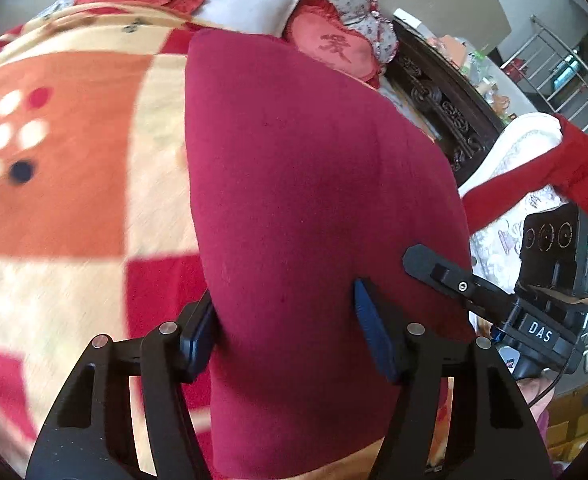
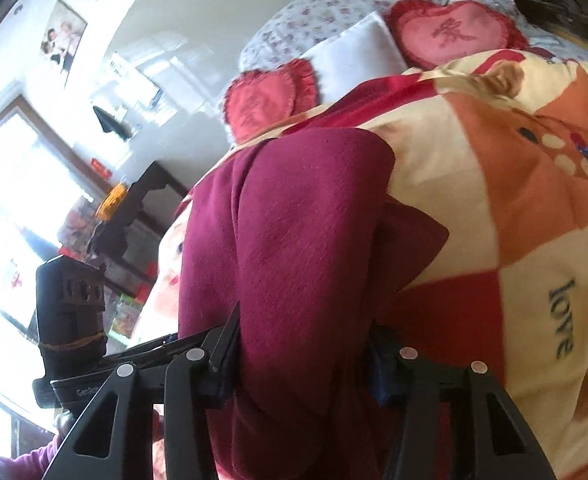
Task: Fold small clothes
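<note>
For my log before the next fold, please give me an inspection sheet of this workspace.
Surface: bed under a checked blanket, orange, cream and red.
Job's things: dark red garment, lifted and draped between both tools.
Clutter: two heart cushions, a white pillow, a red cloth over the bed's side.
Grippers: left gripper and right gripper, jaws closed on the garment.
Cables: a thin dark cable by the right tool.
Surroundings: dark carved furniture, wall pictures, bright window.
</note>
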`<act>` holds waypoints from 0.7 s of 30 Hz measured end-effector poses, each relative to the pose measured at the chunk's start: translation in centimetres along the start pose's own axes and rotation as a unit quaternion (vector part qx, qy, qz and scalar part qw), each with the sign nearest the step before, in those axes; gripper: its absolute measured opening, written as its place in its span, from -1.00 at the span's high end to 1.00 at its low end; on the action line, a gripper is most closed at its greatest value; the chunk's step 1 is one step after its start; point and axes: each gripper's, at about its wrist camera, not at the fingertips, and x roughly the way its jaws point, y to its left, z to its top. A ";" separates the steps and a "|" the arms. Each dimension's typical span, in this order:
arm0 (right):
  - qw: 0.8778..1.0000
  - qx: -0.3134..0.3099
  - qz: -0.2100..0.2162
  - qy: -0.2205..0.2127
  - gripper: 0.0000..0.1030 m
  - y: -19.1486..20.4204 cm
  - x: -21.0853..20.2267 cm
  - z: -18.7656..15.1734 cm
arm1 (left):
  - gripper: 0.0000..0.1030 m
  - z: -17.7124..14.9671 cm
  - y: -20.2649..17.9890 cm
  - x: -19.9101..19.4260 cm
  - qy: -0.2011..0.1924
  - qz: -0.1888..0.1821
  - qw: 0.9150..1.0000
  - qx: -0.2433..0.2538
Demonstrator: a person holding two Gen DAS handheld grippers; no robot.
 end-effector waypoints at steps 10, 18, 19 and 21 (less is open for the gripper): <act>0.995 0.009 -0.068 0.078 -0.16 3.1 3.2 -8.6 | -0.24 -8.2 4.5 -2.9 0.022 0.086 0.996 -0.029; 0.993 -0.081 -0.089 0.014 -0.11 7.9 -2.8 -8.7 | -0.40 -9.2 3.1 -7.1 -0.062 0.131 0.989 0.007; 0.992 -0.099 -0.082 0.010 -0.02 8.8 -3.1 -8.8 | -0.40 -9.4 2.9 -7.4 -0.067 0.138 0.988 0.013; 0.988 -0.133 -0.073 0.017 0.09 10.2 -2.4 -9.5 | -0.40 -9.9 2.5 -7.8 -0.078 0.155 0.985 0.022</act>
